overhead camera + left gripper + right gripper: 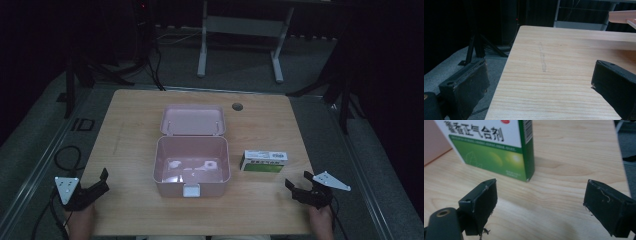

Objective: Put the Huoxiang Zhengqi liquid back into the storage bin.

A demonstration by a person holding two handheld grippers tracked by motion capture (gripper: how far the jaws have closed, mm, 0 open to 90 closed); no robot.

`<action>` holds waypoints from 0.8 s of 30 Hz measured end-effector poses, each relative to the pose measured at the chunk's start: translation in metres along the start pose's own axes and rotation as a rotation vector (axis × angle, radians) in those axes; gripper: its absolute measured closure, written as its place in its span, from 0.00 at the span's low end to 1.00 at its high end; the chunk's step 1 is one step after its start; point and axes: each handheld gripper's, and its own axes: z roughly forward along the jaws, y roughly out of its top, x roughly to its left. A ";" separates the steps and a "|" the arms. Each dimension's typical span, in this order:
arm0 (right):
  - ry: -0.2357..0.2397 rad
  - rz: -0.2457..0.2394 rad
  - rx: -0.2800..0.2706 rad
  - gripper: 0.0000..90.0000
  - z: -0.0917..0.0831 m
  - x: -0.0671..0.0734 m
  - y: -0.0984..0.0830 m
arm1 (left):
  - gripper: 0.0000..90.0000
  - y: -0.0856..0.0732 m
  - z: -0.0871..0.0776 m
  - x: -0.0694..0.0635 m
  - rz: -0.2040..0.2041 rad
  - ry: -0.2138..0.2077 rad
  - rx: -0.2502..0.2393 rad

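I count one wooden counter (pixel 130 130), and on it one pink plastic case (pixel 192 167) with its one hinged lid (pixel 193 120) thrown open. Beside the case I see one green-and-white medicine carton (pixel 263 161). I have two grippers in hand: one left gripper (pixel 97 186) and one right gripper (pixel 296 186), each with two black jaws and one grey three-cornered plate. The counter has one round cable hole (pixel 237 106). Beyond it I make out one white table frame (pixel 240 30).
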 end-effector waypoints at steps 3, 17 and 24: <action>0.034 -0.011 0.009 0.14 0.000 0.000 0.000 | 0.01 0.000 0.000 0.000 0.002 -0.001 0.000; 0.456 -0.216 0.231 0.16 0.006 -0.006 0.016 | 0.01 0.000 0.001 0.000 0.005 -0.009 0.005; 0.582 -0.357 0.372 0.18 0.016 -0.004 0.028 | 0.01 0.000 0.001 0.000 0.004 -0.012 0.006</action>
